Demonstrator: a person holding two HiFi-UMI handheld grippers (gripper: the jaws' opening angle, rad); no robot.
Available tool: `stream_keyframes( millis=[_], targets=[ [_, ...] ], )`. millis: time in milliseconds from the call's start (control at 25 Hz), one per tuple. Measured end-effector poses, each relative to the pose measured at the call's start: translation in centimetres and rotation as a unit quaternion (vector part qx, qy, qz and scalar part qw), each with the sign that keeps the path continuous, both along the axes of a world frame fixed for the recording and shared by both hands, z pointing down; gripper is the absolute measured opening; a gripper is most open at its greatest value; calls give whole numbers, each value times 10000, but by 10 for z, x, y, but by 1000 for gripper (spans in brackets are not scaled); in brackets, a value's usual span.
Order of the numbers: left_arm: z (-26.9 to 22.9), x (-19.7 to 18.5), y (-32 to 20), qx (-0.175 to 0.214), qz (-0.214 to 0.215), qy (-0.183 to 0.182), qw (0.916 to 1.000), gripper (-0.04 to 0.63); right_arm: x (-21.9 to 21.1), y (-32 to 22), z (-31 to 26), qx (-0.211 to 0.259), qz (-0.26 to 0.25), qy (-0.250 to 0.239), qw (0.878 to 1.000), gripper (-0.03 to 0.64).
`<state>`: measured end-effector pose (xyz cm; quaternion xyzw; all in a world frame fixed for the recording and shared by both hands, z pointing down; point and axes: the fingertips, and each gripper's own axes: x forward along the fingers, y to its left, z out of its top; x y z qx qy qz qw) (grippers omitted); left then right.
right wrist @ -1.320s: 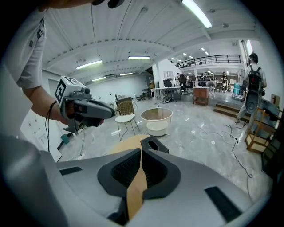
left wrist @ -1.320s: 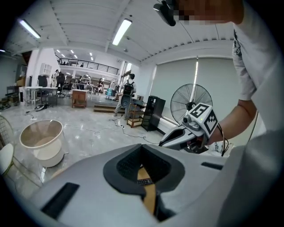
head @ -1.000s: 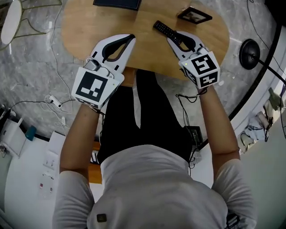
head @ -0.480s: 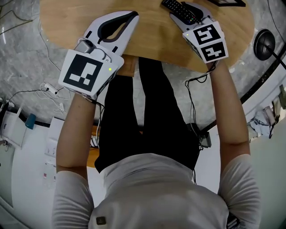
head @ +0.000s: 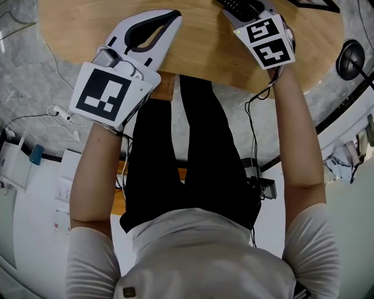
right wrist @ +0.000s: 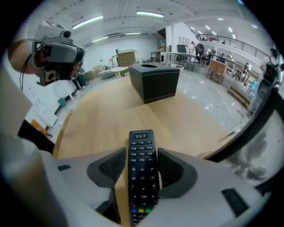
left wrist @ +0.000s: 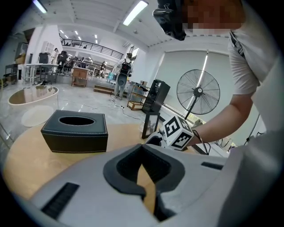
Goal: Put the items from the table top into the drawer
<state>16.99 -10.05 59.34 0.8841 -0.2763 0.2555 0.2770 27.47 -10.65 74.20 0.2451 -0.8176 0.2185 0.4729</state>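
Note:
A black remote [right wrist: 142,173] lies on the round wooden table [head: 198,52], its end showing at the top of the head view [head: 236,6]. My right gripper [right wrist: 142,162] points steeply down over it. Its jaws have just been opening and now stand either side of the remote, and I see no squeeze on it. My left gripper [head: 175,13] hovers low over bare wood to the left. Its tips meet, with nothing between them [left wrist: 142,148]. A black tissue box [left wrist: 75,131] sits farther back on the table.
A small dark picture frame [left wrist: 151,125] stands on the table beyond the right gripper, its corner visible [head: 315,3]. A pedestal fan [left wrist: 198,92] stands off the table's right side. Cables and white boxes lie on the floor at the left.
Both grippers have sunk toward the table and moved up the head view. The right jaws have spread and come down around the remote. The left jaws look unchanged.

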Motion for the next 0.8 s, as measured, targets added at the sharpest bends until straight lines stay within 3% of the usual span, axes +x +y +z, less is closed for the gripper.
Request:
stream_keyframes(
  millis=[560,800],
  targets=[
    [5,-8,7,-84,-185,117,9997,9,-1,5,3,-30,-203,128,9997,209],
    [-3,-29,16,-56,-331,166,9993,9,-24,20,-10,-14,-415,113,9991,207]
  ],
)
